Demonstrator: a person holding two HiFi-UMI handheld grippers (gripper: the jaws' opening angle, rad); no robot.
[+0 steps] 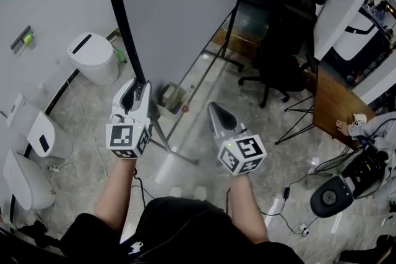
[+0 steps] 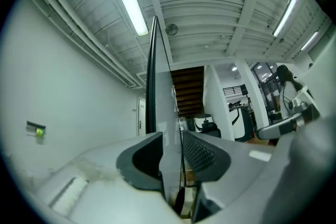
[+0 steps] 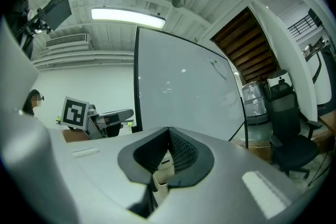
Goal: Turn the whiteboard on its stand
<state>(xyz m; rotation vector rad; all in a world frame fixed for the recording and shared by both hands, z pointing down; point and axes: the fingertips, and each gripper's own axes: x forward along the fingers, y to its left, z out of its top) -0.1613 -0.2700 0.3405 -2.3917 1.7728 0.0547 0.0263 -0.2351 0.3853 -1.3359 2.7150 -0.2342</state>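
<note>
The left tongs [image 1: 137, 86] [image 2: 171, 136] clamp the edge of the tall white black-framed whiteboard [image 1: 179, 3] [image 2: 161, 86] [image 3: 184, 86]. The right tongs [image 1: 216, 109] [image 3: 169, 134] face it, pressed together and empty.

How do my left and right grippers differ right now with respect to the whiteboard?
The left grey two-jaw gripper is clamped on the black-framed edge of the large white whiteboard. The right grey two-jaw gripper has its jaws together on nothing. The left one is at the board's edge, while the right one sits apart from it, facing its white surface. Both look like the same grey model.
</note>
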